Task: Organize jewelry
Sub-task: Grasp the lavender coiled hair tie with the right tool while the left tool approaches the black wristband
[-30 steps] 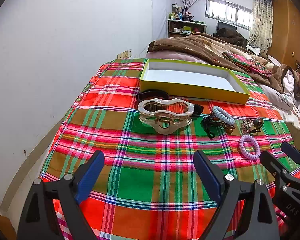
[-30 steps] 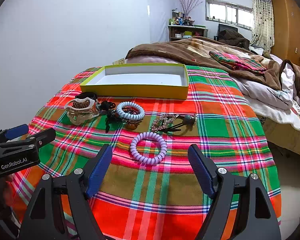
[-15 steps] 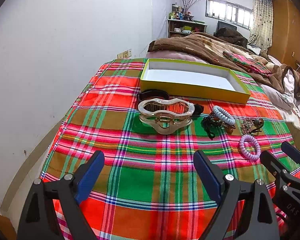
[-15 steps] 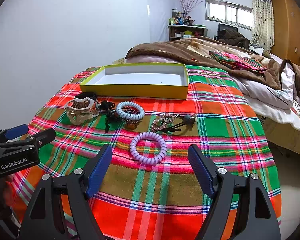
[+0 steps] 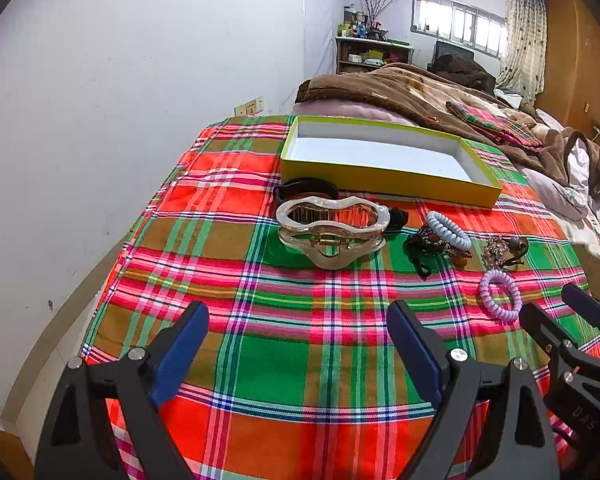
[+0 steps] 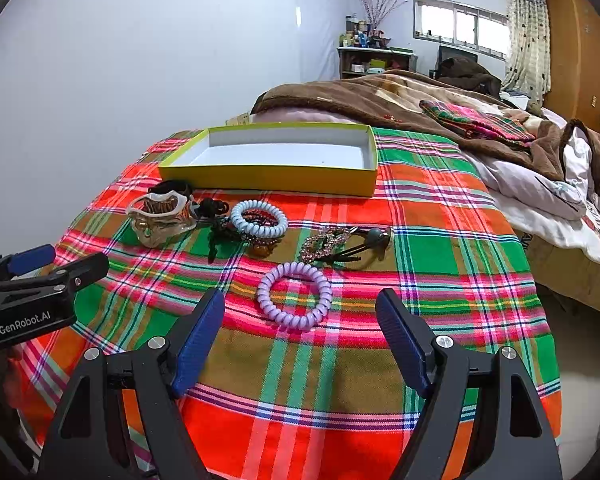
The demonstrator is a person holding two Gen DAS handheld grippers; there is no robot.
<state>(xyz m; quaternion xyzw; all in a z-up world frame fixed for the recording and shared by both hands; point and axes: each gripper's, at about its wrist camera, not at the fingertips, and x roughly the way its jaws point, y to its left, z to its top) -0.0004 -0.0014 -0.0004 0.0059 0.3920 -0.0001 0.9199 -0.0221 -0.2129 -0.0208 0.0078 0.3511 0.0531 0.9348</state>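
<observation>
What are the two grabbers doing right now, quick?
Left gripper: open, holding nothing.
Right gripper: open, holding nothing, lined up with the purple spiral hair tie.

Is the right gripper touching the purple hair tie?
Apart. The right wrist view shows plaid cloth between the open right gripper and the purple hair tie.

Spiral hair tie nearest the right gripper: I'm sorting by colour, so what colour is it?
Lilac; the spiral hair tie shows best in the right wrist view.

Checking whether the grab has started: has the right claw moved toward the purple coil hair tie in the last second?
No. The right claw sits just short of the purple coil hair tie, unchanged against the yellow box.
</observation>
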